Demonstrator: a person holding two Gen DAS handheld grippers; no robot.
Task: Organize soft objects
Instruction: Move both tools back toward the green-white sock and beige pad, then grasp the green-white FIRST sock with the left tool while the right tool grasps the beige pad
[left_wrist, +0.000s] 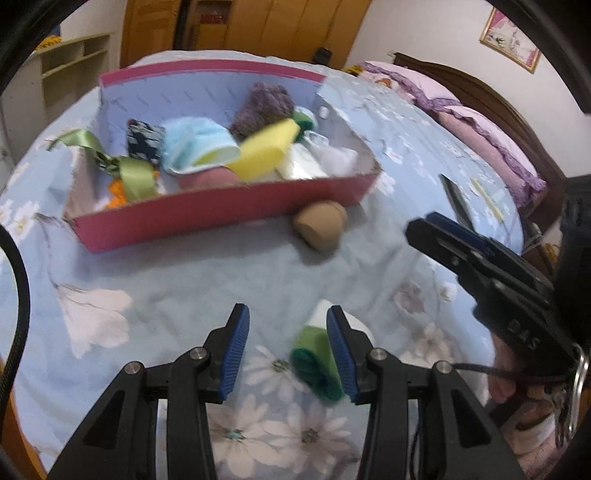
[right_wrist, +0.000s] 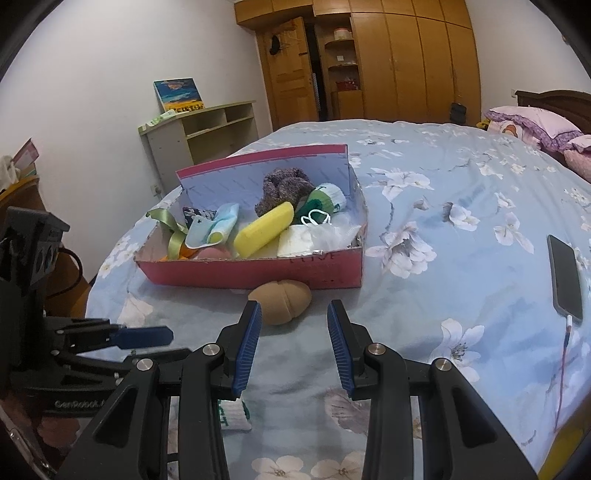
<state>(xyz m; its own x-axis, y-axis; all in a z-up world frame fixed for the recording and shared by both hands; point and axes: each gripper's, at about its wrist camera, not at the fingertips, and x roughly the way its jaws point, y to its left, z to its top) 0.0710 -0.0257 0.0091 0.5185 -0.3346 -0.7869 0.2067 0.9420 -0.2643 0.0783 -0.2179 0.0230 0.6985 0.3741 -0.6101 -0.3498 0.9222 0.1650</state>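
Left gripper (left_wrist: 288, 350) in front of the pink cardboard box (right_wrist: 258, 271), jaws apart, holding nothing, rolled green-and-white sock (left_wrist: 317, 365) against its right pad, tan sock ball (right_wrist: 280, 301) touching the box front, right gripper (right_wrist: 293, 347) open and empty before it, phone (right_wrist: 565, 280) well right of the box.

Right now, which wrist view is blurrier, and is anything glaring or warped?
Left wrist view: motion-smeared; the pink cardboard box, the tan rounded plush and the green-and-white rolled sock have soft edges. Right wrist view: sharp, box lettering legible, the dark phone crisp. Both: strong fisheye bending of the floral bedspread, dark vignette corners, even indoor light, no glare.
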